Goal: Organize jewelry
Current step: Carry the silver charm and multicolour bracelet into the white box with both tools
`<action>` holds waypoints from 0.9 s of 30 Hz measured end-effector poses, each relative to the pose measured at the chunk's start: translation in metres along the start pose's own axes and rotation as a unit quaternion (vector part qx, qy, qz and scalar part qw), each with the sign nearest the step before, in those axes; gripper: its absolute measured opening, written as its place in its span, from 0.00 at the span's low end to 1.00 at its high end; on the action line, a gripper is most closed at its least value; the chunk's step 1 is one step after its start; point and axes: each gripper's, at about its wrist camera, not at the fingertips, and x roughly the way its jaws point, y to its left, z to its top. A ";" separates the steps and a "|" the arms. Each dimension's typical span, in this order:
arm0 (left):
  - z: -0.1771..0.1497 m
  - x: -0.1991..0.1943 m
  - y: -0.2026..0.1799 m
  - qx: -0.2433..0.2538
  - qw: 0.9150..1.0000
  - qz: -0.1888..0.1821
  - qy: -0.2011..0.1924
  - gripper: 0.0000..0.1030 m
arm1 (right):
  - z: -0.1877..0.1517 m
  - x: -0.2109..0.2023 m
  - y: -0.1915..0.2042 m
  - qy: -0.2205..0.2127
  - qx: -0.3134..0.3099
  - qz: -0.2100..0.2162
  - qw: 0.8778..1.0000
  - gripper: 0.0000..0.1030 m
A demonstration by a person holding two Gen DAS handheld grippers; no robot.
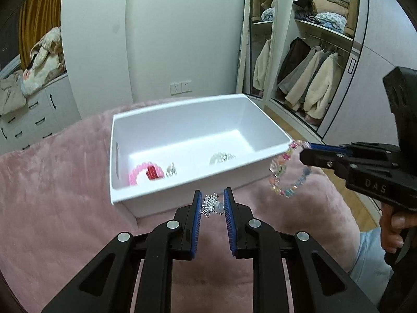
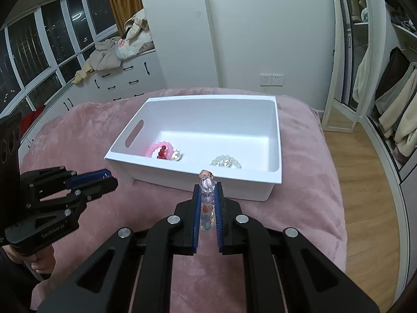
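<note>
A white box [image 1: 179,187] [image 2: 279,140] sits on the pink plush bed. Inside it lie a pink bead bracelet [image 1: 136,173] [image 2: 156,147], a red piece [image 1: 152,172] [image 2: 162,153], a small silver piece [image 1: 171,170] [image 2: 177,155] and a clear bead bracelet [image 1: 221,157] [image 2: 226,162]. My left gripper [image 1: 212,203] [image 2: 109,178] is shut on a silver crystal brooch [image 1: 211,204], just in front of the box's near wall. My right gripper [image 2: 207,195] [image 1: 306,150] is shut on a multicolour bead bracelet [image 1: 286,172] [image 2: 207,185], which hangs by the box's right corner.
The pink bed cover [image 2: 299,208] surrounds the box. A wood floor [image 2: 365,169] lies to the right, with an open wardrobe of coats [image 1: 312,78] and a mirror [image 1: 262,39]. White drawers with piled clothes [image 2: 117,78] stand at the left, by windows.
</note>
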 end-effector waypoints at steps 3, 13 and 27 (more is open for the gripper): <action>0.009 -0.001 0.001 -0.003 1.000 0.008 0.000 0.22 | 0.006 -0.005 -0.001 -0.002 0.005 -0.004 1.000 0.10; 0.039 -0.002 0.007 -0.004 1.000 0.019 -0.017 0.22 | 0.025 -0.013 0.002 -0.015 0.001 -0.012 1.000 0.10; 0.059 0.018 0.025 -0.014 0.999 0.030 -0.007 0.22 | 0.044 -0.008 -0.015 -0.033 0.006 -0.017 0.999 0.10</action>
